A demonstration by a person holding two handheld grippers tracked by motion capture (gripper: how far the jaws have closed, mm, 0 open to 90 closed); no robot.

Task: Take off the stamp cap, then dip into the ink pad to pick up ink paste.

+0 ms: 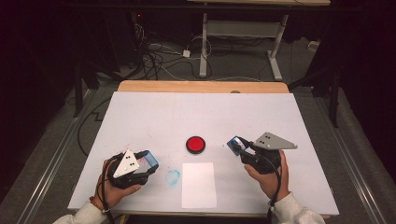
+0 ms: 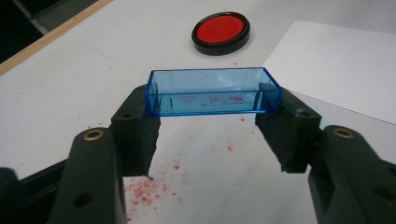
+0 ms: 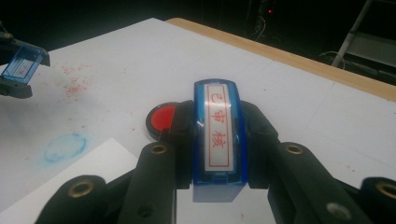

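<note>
On the white table top [image 1: 154, 116] in the high view, I have both grippers low near the front edge, each in one of my hands. My left gripper [image 1: 148, 161] sits at the left and is clamped on a clear blue cap [image 1: 150, 160], with faint red specks [image 1: 122, 150] scattered on the surface just behind it. My right gripper [image 1: 236, 145] is at the right and is closed on a blue stamp [image 1: 237, 143]. Between the two lies a round red ink pad [image 1: 195, 144] in a black rim, and just in front of that a white sheet of paper [image 1: 199, 185]; a pale blue smudge [image 1: 173, 177] marks the table just left of the sheet. In the left gripper view, I see the cap [image 2: 214, 92] as an open, see-through blue tray held level by its two short ends, one black jaw pressing on each end, raised above the table. Red specks [image 2: 149, 189] dot the surface beneath it, the ink pad [image 2: 221, 31] lies beyond it, and the paper [image 2: 336, 65] is off to the right. In the right gripper view, I see the stamp [image 3: 218, 135] gripped by its long sides between the jaws, its face turned up and showing red characters inside a red frame. The ink pad [image 3: 161, 119] sits just behind the jaws, partly hidden, the blue smudge [image 3: 65, 147] lies to the left, and my left gripper [image 3: 18, 70] with its cap shows far left.
</note>
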